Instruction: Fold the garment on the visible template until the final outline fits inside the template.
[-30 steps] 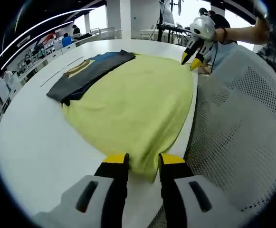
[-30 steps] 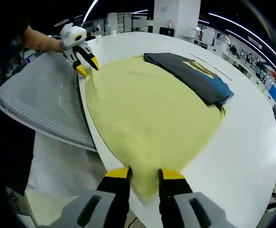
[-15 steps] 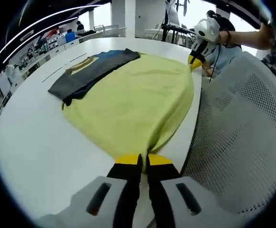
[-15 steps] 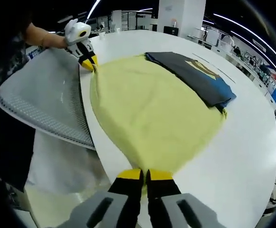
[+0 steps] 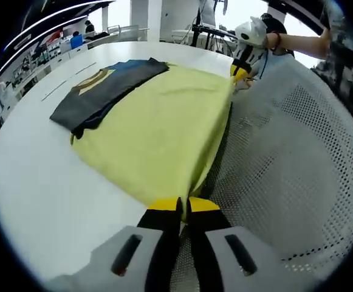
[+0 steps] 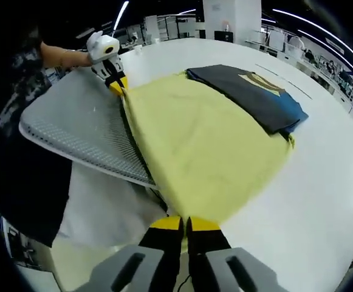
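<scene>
Gripping the near edge of the yellow garment (image 5: 158, 128) at its two corners, the left claw (image 5: 176, 205) and the right claw (image 6: 185, 224) are each clenched on the cloth, which lies spread on the white worktop (image 5: 36, 182) with its far edge under a folded dark garment (image 5: 103, 88). Beside it sits a grey mesh chair back (image 5: 285, 158). By my judgement the folding has barely started: no fold shows yet, and I cannot make out a template.

Yellow garment (image 5: 158, 128) lies spread flat on white table (image 5: 36, 182), near edge lifted off at table's rim. Folded dark grey/blue garment w/ yellow print (image 6: 255, 91) sits on its far side, overlapping edge.
</scene>
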Demonstrator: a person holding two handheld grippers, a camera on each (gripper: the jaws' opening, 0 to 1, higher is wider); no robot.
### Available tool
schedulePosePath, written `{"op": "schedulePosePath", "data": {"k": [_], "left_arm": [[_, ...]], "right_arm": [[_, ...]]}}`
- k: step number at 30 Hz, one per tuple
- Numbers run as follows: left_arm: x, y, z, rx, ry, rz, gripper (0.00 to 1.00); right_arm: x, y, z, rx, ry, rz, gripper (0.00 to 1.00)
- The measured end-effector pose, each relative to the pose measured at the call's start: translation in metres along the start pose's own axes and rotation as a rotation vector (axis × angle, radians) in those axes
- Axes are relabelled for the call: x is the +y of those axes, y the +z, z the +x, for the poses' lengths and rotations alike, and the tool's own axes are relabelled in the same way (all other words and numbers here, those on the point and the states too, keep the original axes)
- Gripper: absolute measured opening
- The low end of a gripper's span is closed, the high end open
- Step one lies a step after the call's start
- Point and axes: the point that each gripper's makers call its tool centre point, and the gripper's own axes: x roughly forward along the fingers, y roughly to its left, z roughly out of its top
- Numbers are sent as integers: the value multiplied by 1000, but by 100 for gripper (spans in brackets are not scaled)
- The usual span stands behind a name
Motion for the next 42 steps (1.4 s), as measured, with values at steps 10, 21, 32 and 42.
{"op": "schedulePosePath", "data": {"k": [10, 21, 32, 42], "left_arm": [[-16, 0, -14, 22, -63, -33, 1], [-8, 15, -27, -1, -39, -94, 1], [18, 39, -41, -55, 44, -51, 1], [48, 62, -54, -88, 107, -23, 1]], "right_arm": [[14, 2, -13, 12, 68, -9, 0], [-4, 25, -28, -46, -3, -77, 0], [-31, 53, -42, -108, -85, -106, 0], [-55, 77, -54, -163, -144, -110, 0]]}}
